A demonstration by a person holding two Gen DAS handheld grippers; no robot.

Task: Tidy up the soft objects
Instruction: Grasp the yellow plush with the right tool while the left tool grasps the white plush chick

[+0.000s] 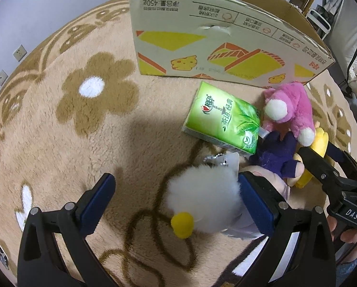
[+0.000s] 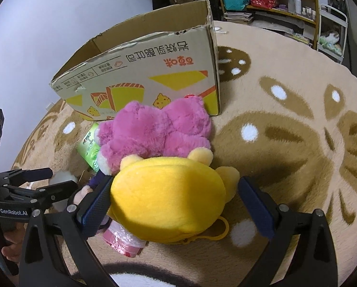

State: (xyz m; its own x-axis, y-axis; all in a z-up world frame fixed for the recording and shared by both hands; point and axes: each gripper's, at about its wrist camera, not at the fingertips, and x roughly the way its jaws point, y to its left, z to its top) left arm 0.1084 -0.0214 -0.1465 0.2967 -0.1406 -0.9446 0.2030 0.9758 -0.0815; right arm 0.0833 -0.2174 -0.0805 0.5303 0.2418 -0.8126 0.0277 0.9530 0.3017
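Flowered beige rug (image 1: 58, 143), cluttered shelves (image 2: 286, 9)

Soft things and their box on the flower-patterned rug, counted.

One open corrugated cardboard box (image 1: 226, 40) with yellow and orange print. One green plastic-wrapped tissue pack (image 1: 222, 122). Four plush toys that can be told apart: one fuzzy pink plush with white paws (image 2: 154, 131), one smooth yellow plush with rounded ears (image 2: 168, 196), one fluffy white pom-pom toy with a small yellow ball (image 1: 202, 203), and one doll in dark purple cloth (image 1: 277, 154). One pink, shiny-wrapped item (image 2: 123, 241) peeks out under the yellow plush; what kind it is cannot be told. Two black two-finger grippers with blue pads: the left one (image 1: 176, 203) and the right one (image 2: 176, 205).
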